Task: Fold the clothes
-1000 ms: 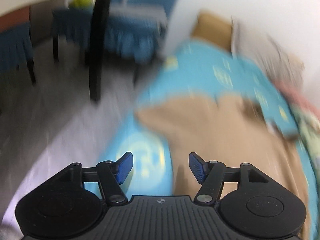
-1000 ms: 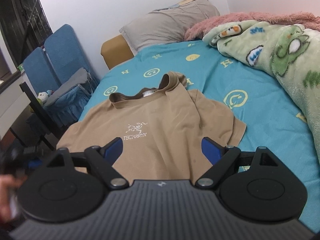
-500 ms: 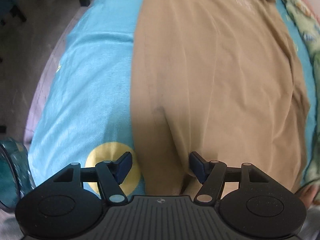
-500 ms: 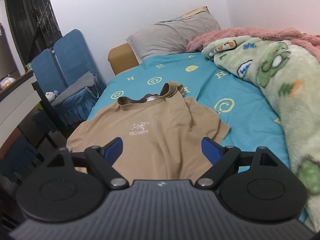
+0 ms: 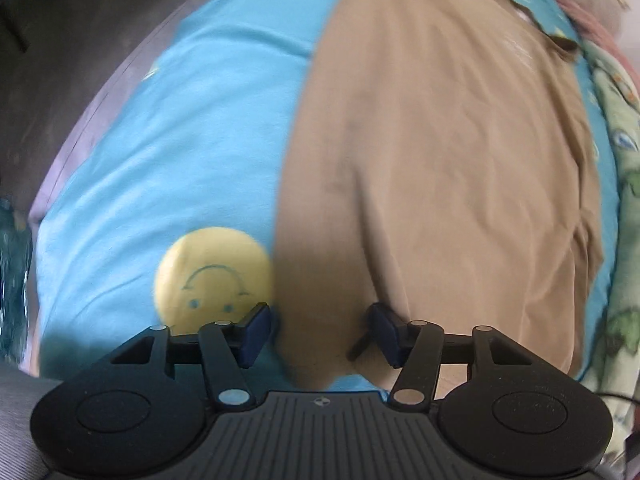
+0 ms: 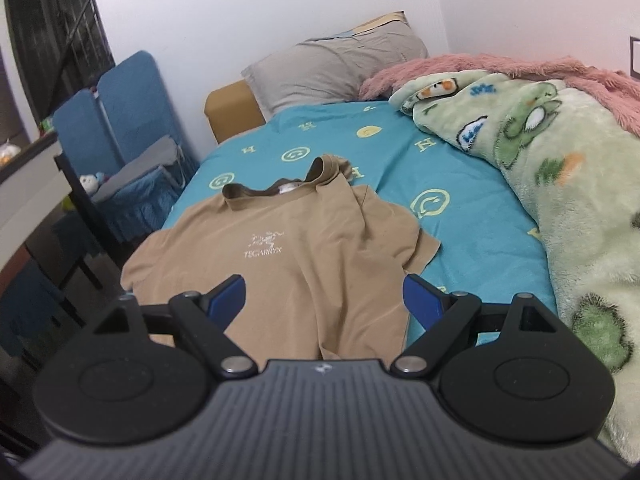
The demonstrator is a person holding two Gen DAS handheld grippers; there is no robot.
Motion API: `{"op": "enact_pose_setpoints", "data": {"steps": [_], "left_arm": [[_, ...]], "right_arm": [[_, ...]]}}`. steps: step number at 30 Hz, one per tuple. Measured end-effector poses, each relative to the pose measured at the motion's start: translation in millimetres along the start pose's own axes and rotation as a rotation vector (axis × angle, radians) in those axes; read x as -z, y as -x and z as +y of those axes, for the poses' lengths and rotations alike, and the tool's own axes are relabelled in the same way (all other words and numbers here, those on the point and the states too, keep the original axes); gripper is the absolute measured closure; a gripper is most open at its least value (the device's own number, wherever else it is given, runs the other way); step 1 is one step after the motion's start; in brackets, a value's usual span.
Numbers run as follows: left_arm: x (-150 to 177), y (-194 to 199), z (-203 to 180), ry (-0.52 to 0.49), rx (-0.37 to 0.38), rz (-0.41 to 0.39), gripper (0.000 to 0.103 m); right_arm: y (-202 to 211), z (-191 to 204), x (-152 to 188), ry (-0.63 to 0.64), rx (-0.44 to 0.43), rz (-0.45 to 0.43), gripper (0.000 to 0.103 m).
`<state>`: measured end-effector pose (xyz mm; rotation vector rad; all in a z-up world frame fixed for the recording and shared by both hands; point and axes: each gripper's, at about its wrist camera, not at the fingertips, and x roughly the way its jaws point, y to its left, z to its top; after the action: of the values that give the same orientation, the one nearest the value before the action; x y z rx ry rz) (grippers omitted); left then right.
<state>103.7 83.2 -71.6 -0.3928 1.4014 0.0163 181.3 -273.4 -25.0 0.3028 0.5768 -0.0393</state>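
Observation:
A tan T-shirt [image 6: 304, 248] with a white chest logo lies spread face up on the blue bed sheet [image 6: 472, 236], collar toward the pillow. In the left wrist view the shirt [image 5: 440, 168] fills the middle and right, its bottom left corner between the fingers. My left gripper [image 5: 318, 330] is open, low over that hem corner beside a yellow smiley print. My right gripper [image 6: 324, 300] is open and empty, held above the shirt's lower hem.
A green cartoon blanket [image 6: 560, 184] and a pink fluffy one [image 6: 500, 68] lie along the bed's right side. A grey pillow [image 6: 336, 68] sits at the head. Blue chairs [image 6: 120, 120] and a dark table leg stand left of the bed, over grey floor [image 5: 80, 60].
My left gripper swung from facing the room down onto the shirt's bottom left corner and moved closer to it. The right gripper drifted slightly nearer the bed, staying open.

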Motion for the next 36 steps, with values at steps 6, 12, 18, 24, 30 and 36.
{"op": "enact_pose_setpoints", "data": {"steps": [6, 12, 18, 24, 30, 36], "left_arm": [[2, 41, -3, -0.122, -0.036, -0.005, 0.097], [11, 79, 5, -0.246, -0.213, 0.010, 0.099], [-4, 80, -41, -0.332, -0.157, -0.133, 0.075], [-18, 112, -89, -0.350, -0.050, -0.366, 0.024], [-56, 98, -150, -0.353, 0.050, -0.562, 0.011], [-90, 6, -148, -0.263, 0.106, -0.702, 0.011]], "right_arm": [[1, -9, 0, -0.044, 0.020, 0.004, 0.016], [3, -13, -5, -0.073, 0.019, -0.014, 0.016], [19, -24, -12, -0.109, -0.010, -0.046, 0.016], [29, -39, -21, -0.165, -0.034, -0.076, 0.016], [-4, -72, -33, -0.355, -0.125, 0.024, 0.016], [-79, -100, -50, -0.483, -0.154, 0.114, 0.016]]}}
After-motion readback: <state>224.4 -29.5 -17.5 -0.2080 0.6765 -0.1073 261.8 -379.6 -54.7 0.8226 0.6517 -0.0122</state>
